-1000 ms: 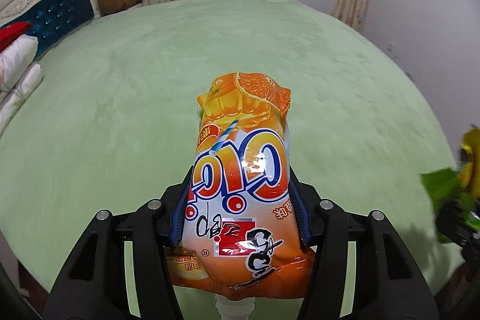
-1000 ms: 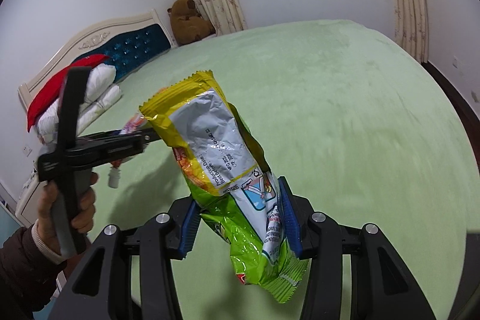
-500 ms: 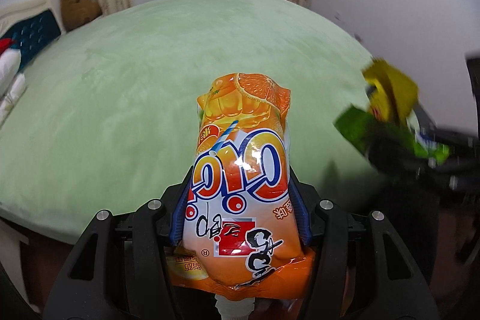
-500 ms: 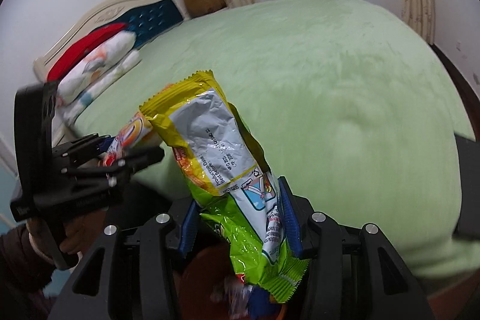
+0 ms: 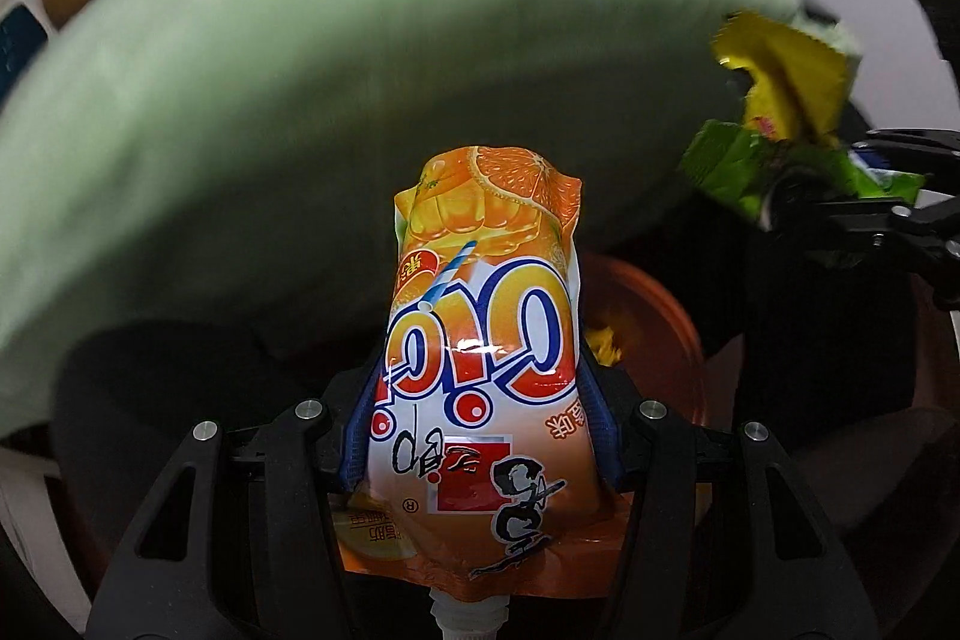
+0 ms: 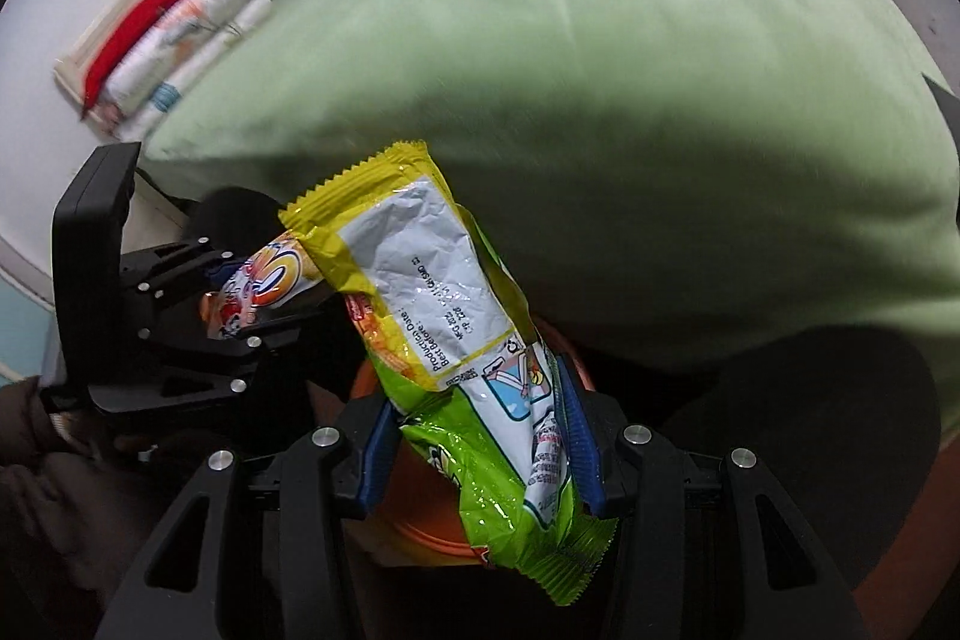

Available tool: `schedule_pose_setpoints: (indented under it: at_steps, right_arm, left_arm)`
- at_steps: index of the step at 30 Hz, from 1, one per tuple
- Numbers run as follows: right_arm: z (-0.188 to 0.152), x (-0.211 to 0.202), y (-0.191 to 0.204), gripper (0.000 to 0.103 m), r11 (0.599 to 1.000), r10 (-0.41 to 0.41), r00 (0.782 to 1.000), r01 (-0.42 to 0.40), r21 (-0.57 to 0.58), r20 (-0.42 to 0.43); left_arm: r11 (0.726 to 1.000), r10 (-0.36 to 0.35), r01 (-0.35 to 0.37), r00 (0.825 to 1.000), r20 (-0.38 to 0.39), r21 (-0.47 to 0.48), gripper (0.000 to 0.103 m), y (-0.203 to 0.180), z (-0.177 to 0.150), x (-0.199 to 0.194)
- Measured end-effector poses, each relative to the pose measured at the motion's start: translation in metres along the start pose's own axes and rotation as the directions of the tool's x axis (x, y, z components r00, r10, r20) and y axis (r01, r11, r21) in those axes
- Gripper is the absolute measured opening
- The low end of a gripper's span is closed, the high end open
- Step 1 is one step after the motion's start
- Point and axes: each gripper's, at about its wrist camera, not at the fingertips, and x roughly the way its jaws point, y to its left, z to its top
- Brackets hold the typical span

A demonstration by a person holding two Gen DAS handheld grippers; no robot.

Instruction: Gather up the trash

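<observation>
Green bedspread (image 6: 600,70) fills the upper frame; below it, the orange bin (image 5: 660,316) sits behind both upright wrappers, the left gripper (image 5: 474,436) clamped on the orange pouch (image 5: 480,340), the right gripper (image 6: 474,448) clamped on the green packet (image 6: 432,316).

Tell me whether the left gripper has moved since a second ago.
Yes. The left gripper, shut on the orange pouch, swung off the green bed toward its edge, now over the orange bin.

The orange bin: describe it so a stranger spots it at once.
Start at the green bed and drop past its near edge. The orange bin sits there in shadow, below both the orange juice pouch and green snack wrapper; only it is round and rimmed.
</observation>
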Motion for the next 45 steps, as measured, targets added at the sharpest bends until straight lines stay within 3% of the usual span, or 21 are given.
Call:
schedule_pose_setpoints:
  at_steps: [4,10,17,18,21,22,27,30,33,36,38,39,41,45]
  right_arm:
    - [-0.004,0.032,-0.001,0.047,0.999,-0.037,0.996,0.038,0.010,-0.081]
    - [-0.007,0.074,-0.002,0.047,0.999,-0.037,0.980,0.041,0.019,-0.194]
    - [-0.004,0.099,-0.007,0.048,0.999,-0.039,0.961,0.047,0.024,-0.274]
    - [-0.004,0.102,-0.006,0.049,0.999,-0.040,0.957,0.046,0.015,-0.286]
    - [-0.002,0.111,0.003,0.060,0.996,-0.084,0.944,0.076,-0.037,-0.318]
    - [-0.002,0.110,0.004,0.065,0.995,-0.094,0.945,0.083,-0.045,-0.313]
    - [0.001,0.095,0.001,0.070,0.996,-0.091,0.955,0.083,-0.040,-0.281]
    - [0.007,0.072,0.001,0.070,0.997,-0.073,0.968,0.068,-0.029,-0.239]
    - [0.019,0.037,-0.001,0.077,0.997,-0.064,0.989,0.058,-0.042,-0.135]
    - [0.041,-0.011,-0.007,0.087,0.998,-0.052,0.998,0.053,-0.044,0.024]
    - [0.060,-0.039,-0.012,0.095,0.998,-0.054,0.987,0.058,-0.025,0.149]
    - [0.075,-0.056,-0.017,0.097,0.998,-0.061,0.970,0.064,-0.006,0.237]
    - [0.094,-0.070,-0.025,0.098,0.996,-0.092,0.942,0.089,0.022,0.322]
    - [0.146,-0.083,-0.037,0.098,0.979,-0.206,0.863,0.181,0.098,0.462]
  left_arm:
    - [1.000,0.005,-0.006,0.993,-0.114,-0.001,0.054,0.001,0.005,0.040]
    - [1.000,-0.027,0.024,0.958,-0.284,-0.015,0.054,0.009,0.014,0.096]
    - [0.998,-0.060,0.052,0.938,-0.343,-0.033,0.055,0.015,0.026,0.114]
    - [0.998,-0.065,0.056,0.934,-0.352,-0.034,0.057,0.015,0.026,0.116]
    - [0.999,-0.039,0.032,0.916,-0.400,-0.026,0.079,0.015,0.027,0.126]
    - [0.999,-0.038,0.029,0.914,-0.404,-0.029,0.079,0.017,0.029,0.128]
    - [0.998,-0.046,0.031,0.919,-0.391,-0.046,0.082,0.022,0.030,0.128]
    - [0.998,-0.051,0.038,0.933,-0.357,-0.044,0.082,0.029,0.032,0.113]
    - [0.998,-0.070,0.065,0.962,-0.265,-0.027,0.083,0.029,0.033,0.082]
    - [0.997,-0.074,0.075,0.994,-0.086,-0.002,0.083,0.034,0.039,0.031]
    - [0.999,-0.042,0.042,0.999,0.024,0.001,0.083,0.038,0.051,0.005]
    - [1.000,-0.026,0.026,0.997,0.077,-0.006,0.084,0.042,0.059,-0.007]
    - [0.999,0.019,-0.010,0.979,0.202,-0.049,0.090,0.056,0.079,-0.031]
    - [0.981,0.123,-0.057,0.923,0.365,-0.188,0.092,0.093,0.134,-0.054]
